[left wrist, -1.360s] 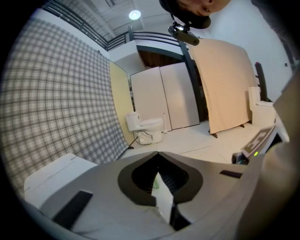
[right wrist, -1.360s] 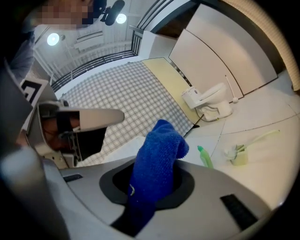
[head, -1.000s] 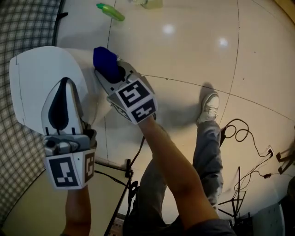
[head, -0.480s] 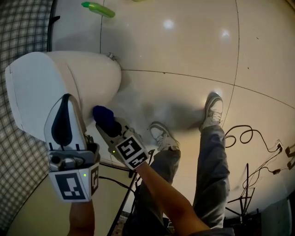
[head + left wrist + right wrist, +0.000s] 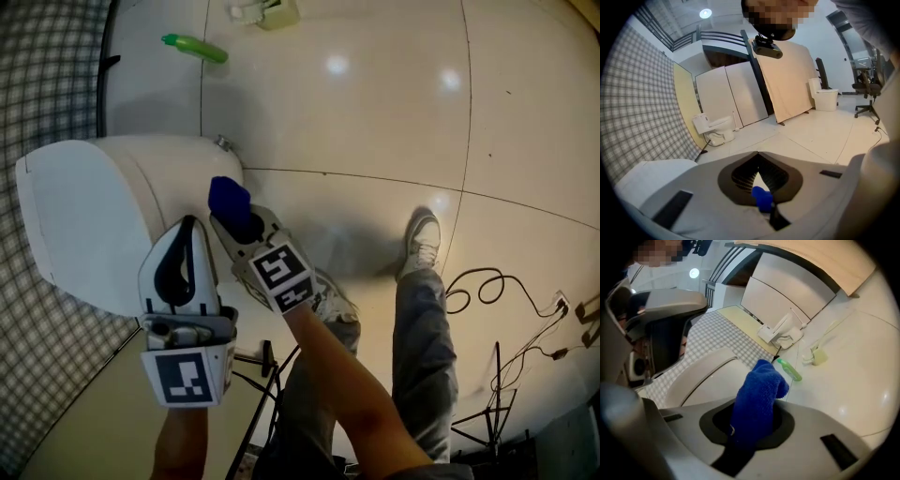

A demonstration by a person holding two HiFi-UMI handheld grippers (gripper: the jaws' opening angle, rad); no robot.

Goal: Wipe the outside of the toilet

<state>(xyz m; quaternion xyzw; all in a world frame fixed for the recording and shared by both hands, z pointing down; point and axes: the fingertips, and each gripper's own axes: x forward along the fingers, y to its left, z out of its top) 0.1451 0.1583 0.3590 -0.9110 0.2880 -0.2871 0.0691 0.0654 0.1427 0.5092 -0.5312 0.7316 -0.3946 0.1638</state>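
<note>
From my end the room reads as a big hall with a glossy pale tiled floor that throws back the ceiling lights; a checked wall runs along the left; a green bottle lies on the tiles past the toilet, with a small beige holder farther on; black cables curl on the floor on the right near the person's shoe; the left gripper view picks up another toilet by the checked wall, big boards leaning upright and an office chair far off

The white toilet sits at the left of the head view, lid down; my right gripper has its jaws clamped on a blue cloth, which sticks up past the tips as a bunched wad; the wad sits right at the bowl's rounded flank, low on the side facing me, though I cannot tell whether it touches; my left gripper is just beside the right one, over the toilet's near edge, its jaws drawn together at the tips with nothing held between them; the blue cloth shows through the gap behind those tips
</note>
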